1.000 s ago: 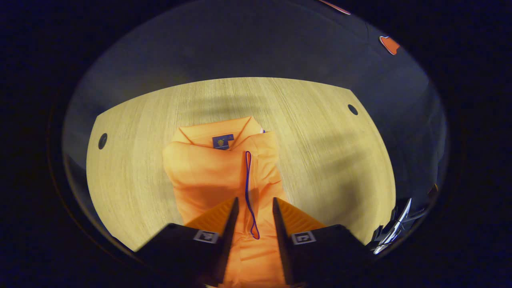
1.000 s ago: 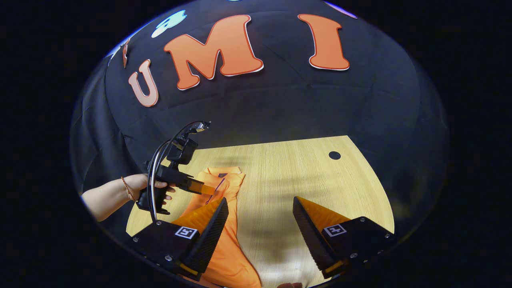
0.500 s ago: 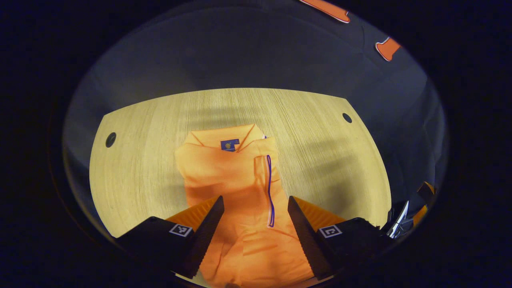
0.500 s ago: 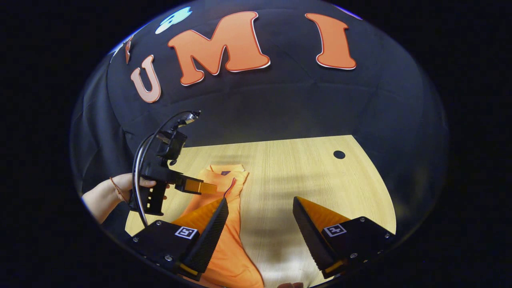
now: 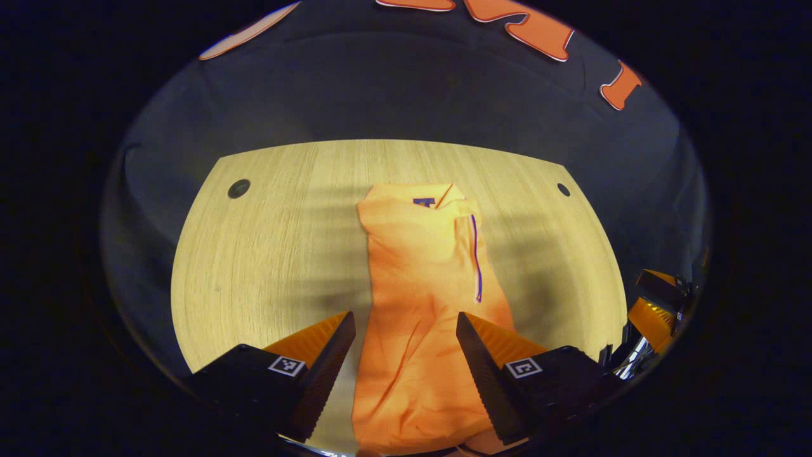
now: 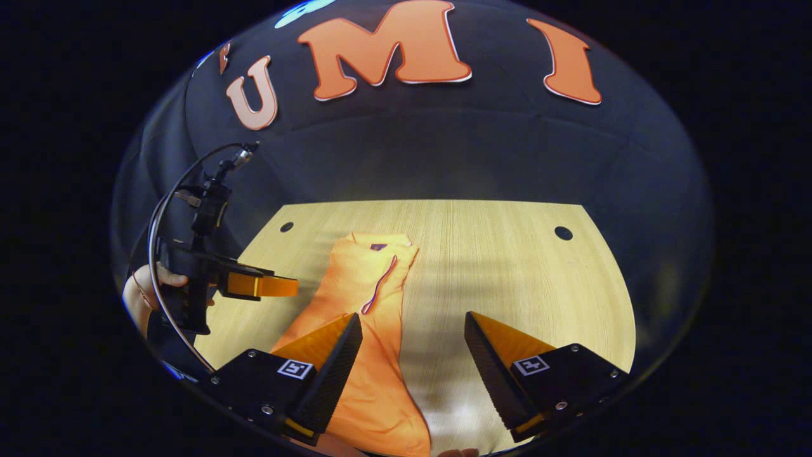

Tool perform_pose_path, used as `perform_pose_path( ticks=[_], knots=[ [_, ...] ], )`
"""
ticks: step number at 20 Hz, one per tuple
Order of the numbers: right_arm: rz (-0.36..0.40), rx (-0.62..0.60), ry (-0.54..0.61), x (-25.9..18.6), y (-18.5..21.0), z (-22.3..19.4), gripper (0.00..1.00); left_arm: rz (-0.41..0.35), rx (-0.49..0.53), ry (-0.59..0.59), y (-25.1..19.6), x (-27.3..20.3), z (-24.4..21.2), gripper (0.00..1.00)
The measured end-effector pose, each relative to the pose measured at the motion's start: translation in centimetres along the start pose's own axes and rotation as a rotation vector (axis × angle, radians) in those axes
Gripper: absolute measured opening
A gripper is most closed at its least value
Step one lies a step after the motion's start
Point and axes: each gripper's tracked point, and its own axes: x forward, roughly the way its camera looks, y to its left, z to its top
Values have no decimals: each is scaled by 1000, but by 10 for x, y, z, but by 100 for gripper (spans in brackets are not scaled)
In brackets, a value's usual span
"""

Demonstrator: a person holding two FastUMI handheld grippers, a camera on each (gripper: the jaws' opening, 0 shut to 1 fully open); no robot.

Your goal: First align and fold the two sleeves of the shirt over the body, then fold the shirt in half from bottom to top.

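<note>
Shirt (image 5: 422, 298) is lying flat on the table (image 5: 266, 254), a long narrow orange strip with both sleeves already folded in over the body. It's soft, a bit rumpled fabric, with creases running down the lower half. The collar is at the far end with a small dark label in it, and a thin blue-trimmed sleeve edge (image 5: 476, 260) runs down one side.

Your left gripper (image 5: 406, 330) is spread wide with nothing between the fingers. It hangs over the near end of the shirt, which runs straight ahead from between the fingers. In the right gripper view you can see it (image 6: 279, 287) off to the left, up off the wood, with your hand (image 6: 149, 289) around the handle.

Your right gripper (image 6: 412, 333) is spread apart too and gripping nothing. The shirt (image 6: 368, 317) sits ahead and to the left of it, passing behind the left finger, while bare wood sits ahead of the right finger.

The table is pale wood-grain laminate with a curved far edge and small round dark holes (image 6: 563, 233) near the far corners.
</note>
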Motion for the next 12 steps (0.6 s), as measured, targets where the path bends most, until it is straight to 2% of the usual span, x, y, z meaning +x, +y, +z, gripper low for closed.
perform_pose_path(
  ticks=[3,6,12],
  knots=[
    [2,-28,74,7,13,-30,99,14,-32,33,15,-10,-43,99],
    [-1,-45,161,12,21,-66,99,59,-31,68,33,-16,-85,99],
    [-38,-55,336,9,18,-149,99,59,-140,177,34,-13,-175,99]
  ],
)
